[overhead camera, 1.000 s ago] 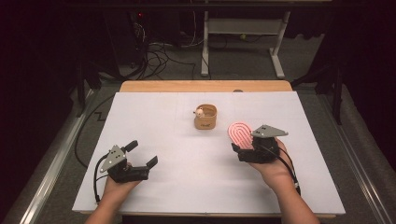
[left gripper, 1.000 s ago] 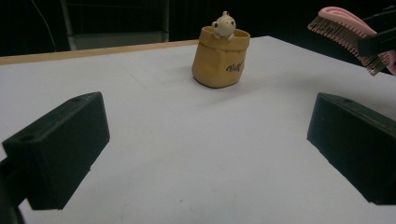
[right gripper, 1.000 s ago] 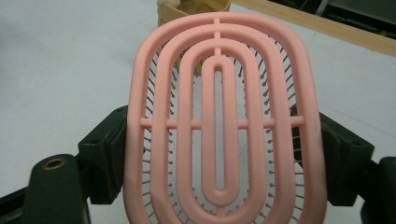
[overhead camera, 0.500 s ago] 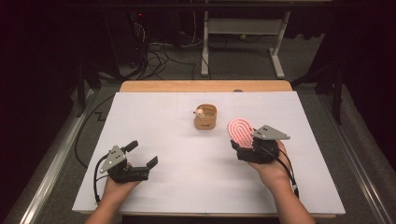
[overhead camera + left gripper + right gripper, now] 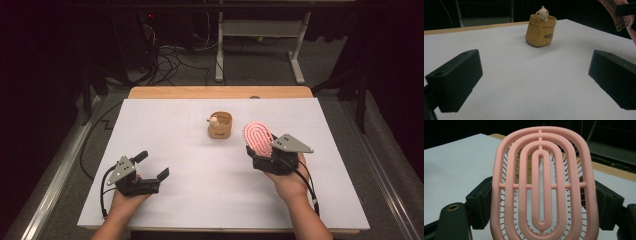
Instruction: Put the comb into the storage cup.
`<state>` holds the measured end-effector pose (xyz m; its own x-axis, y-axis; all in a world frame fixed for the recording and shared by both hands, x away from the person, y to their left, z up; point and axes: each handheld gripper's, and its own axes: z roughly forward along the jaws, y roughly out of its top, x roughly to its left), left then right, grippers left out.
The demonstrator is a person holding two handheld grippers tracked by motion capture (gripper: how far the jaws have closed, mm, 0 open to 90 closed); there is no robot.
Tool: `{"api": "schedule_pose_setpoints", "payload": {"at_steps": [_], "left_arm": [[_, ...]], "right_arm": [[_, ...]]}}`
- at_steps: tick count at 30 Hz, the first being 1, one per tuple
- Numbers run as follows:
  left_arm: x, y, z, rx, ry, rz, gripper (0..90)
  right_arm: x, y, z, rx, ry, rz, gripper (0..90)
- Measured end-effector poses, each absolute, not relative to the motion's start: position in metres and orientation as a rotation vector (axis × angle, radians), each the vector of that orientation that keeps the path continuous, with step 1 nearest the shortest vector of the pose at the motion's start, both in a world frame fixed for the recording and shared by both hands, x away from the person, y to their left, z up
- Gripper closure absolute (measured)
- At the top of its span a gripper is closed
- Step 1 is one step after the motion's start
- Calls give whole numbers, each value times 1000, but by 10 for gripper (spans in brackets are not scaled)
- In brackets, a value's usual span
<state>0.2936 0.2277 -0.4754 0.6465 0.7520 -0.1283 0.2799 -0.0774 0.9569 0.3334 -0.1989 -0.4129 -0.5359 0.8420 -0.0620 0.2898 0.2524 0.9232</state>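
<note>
White table (image 5: 190, 200); hairbrush (image 5: 541, 187) between right jaws

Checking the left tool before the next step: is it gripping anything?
No: the left tool stands open over bare white table, nothing between its black jaws.

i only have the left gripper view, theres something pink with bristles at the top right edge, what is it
Observer: A pink vented hairbrush, clamped at its sides by the right gripper.
Operator: is it lying on the table
Observer: No, it is held up off the white table, head upright in the right gripper view.
Operator: and where is my left gripper from above
Observer: The left gripper sits near the table's front left, jaws open, well apart from the yellow bag-shaped cup.
</note>
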Motion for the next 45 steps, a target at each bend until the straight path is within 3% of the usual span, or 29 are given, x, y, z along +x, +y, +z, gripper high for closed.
{"api": "schedule_pose_setpoints", "payload": {"at_steps": [22, 45], "left_arm": [[295, 217, -467, 1677, 851, 456, 0], [338, 151, -419, 1695, 743, 386, 0]], "right_arm": [[335, -193, -403, 992, 1874, 1375, 205], [335, -189, -395, 938, 1856, 1345, 205]]}}
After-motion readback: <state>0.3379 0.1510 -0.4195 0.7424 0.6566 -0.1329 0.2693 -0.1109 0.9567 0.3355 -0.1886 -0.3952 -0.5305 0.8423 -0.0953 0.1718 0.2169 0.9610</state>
